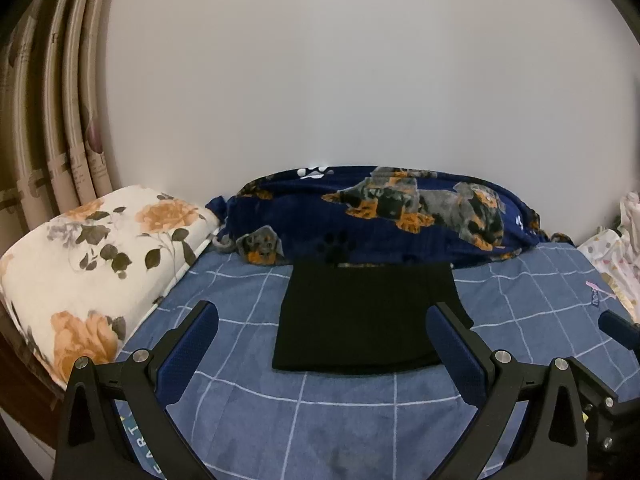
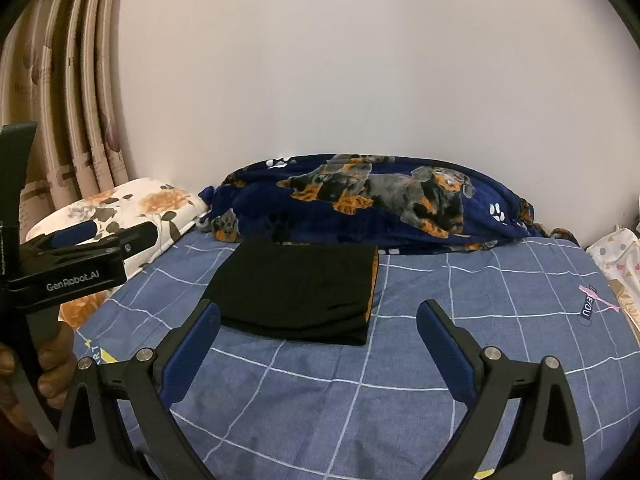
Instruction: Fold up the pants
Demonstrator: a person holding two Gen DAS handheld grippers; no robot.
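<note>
The black pants lie folded into a compact rectangle on the blue checked bedsheet, their far edge against the dog-print blanket. In the right wrist view the pants show an orange trim along their right edge. My left gripper is open and empty, held just above the sheet in front of the pants. My right gripper is open and empty, in front of and slightly right of the pants. The left gripper's body and the hand holding it show at the left of the right wrist view.
A navy dog-print blanket is bunched along the wall behind the pants. A floral pillow lies at the left by the curtains. Patterned white fabric sits at the bed's right edge.
</note>
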